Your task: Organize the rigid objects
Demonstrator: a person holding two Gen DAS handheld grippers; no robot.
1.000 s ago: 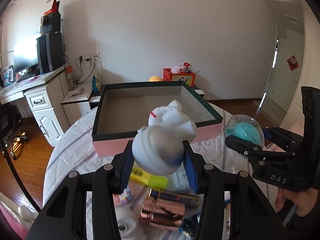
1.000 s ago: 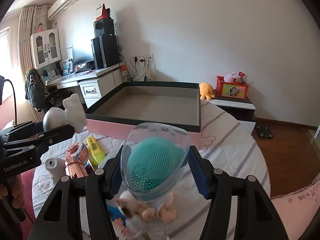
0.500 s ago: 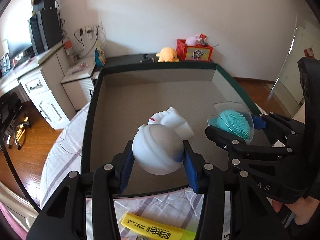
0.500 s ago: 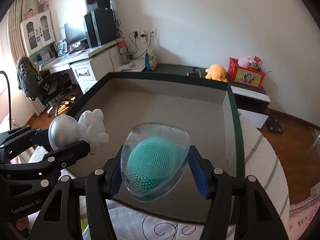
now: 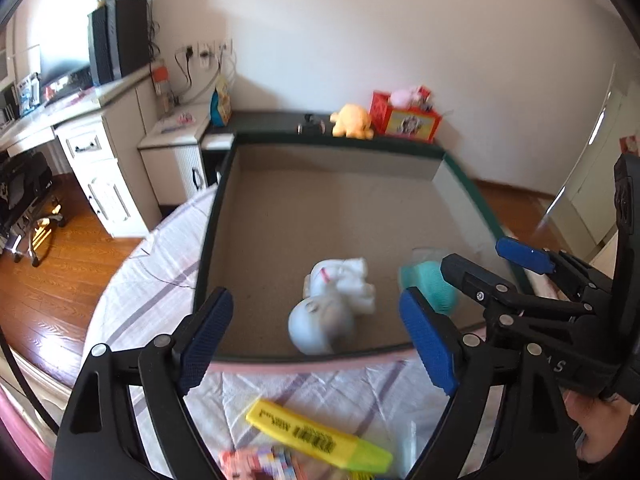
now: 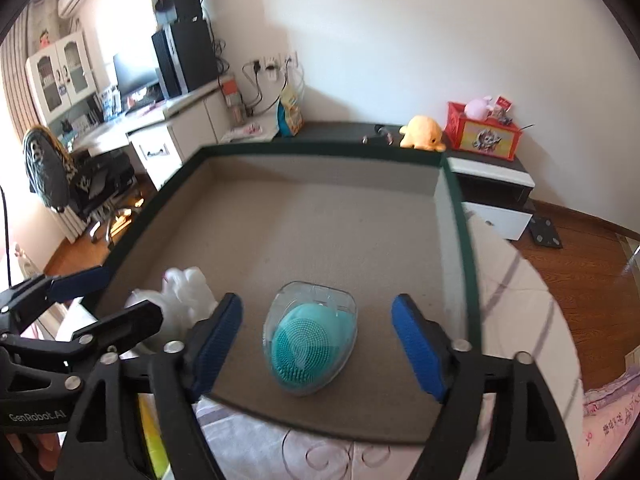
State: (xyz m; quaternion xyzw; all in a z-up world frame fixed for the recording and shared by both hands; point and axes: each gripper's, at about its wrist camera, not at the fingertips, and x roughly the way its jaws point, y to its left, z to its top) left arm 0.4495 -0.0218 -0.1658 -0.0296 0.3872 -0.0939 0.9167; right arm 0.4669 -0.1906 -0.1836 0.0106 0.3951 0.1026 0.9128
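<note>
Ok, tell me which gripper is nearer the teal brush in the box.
Right. The right gripper stands open with the teal brush lying between its fingers; the left gripper is open around the white toy beside it.

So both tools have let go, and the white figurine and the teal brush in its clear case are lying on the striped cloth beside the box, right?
Not quite. Both tools, left tool and right tool, have just been opening and stand clear, but the white figurine and the teal brush lie inside the box, on its floor, not on the striped cloth. Both wrist views show this.
</note>
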